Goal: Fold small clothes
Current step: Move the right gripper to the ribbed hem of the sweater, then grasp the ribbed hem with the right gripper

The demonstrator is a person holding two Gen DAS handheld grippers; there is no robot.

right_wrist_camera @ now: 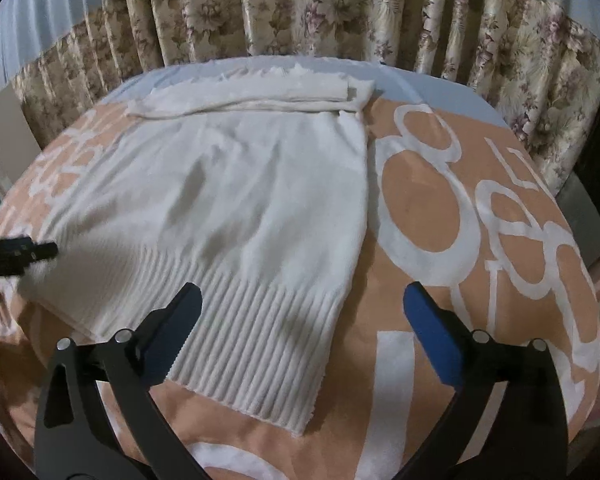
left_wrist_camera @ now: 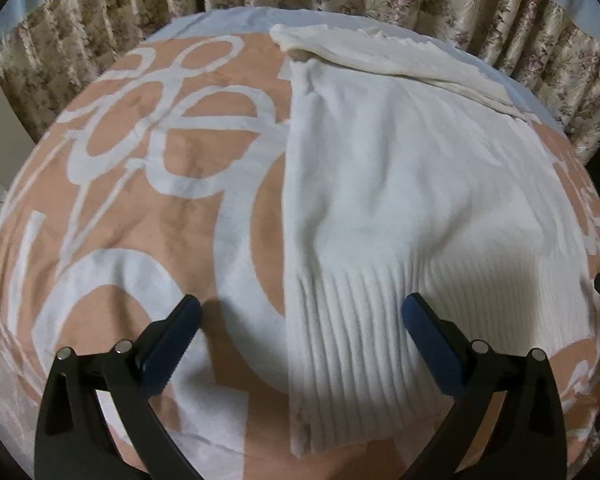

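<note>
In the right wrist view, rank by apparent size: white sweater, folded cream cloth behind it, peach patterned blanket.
1. peach patterned blanket
2. white sweater
3. folded cream cloth, though farther away, so its true size is unsure.

Both views are taken from the grippers themselves, each looking steeply down and forward between its own two spread fingers at a bed and toward the floral curtain (right_wrist_camera: 340, 12) behind it. The left wrist view is set near the left edge of the white sweater (left_wrist_camera: 380, 184), the right wrist view near its right edge (right_wrist_camera: 240, 192). Shared by both are the sweater, the peach-and-white bedspread (left_wrist_camera: 140, 200) under it, and the curtain; the left gripper (right_wrist_camera: 20, 256) is caught at the left border of the right wrist view.
</note>
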